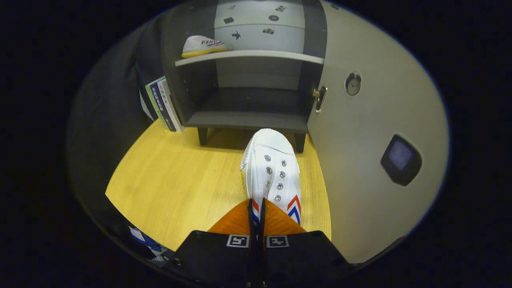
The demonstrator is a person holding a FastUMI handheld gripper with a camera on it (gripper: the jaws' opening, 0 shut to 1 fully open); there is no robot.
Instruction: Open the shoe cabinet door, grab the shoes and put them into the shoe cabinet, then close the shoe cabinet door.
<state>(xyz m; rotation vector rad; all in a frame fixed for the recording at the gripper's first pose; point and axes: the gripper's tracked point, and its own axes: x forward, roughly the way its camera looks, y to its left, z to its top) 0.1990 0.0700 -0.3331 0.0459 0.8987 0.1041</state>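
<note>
My gripper [258, 208] is shut on a white canvas shoe [272, 168] with red and blue chevrons. Both orange fingers [236, 222] pinch its collar, and the toe points toward the cabinet. The shoe hangs above the yellow wooden floor [172, 188], just short of the cabinet's lower shelf [248, 119]. The dark grey shoe cabinet [244, 72] stands open beyond the fingers. Its pale door [372, 132] is swung wide to the right of the shoe, with a metal latch [321, 98] at its edge. A second matching shoe [202, 45] lies on its side on the upper shelf [248, 55], at the left.
Flat boxes [162, 102] lean against the cabinet's left side. The door carries a small round clock [353, 84] and a dark square pad [400, 159]. The cabinet stands on short dark legs [203, 136]. Stickers dot the pale panel [260, 20] above the upper shelf.
</note>
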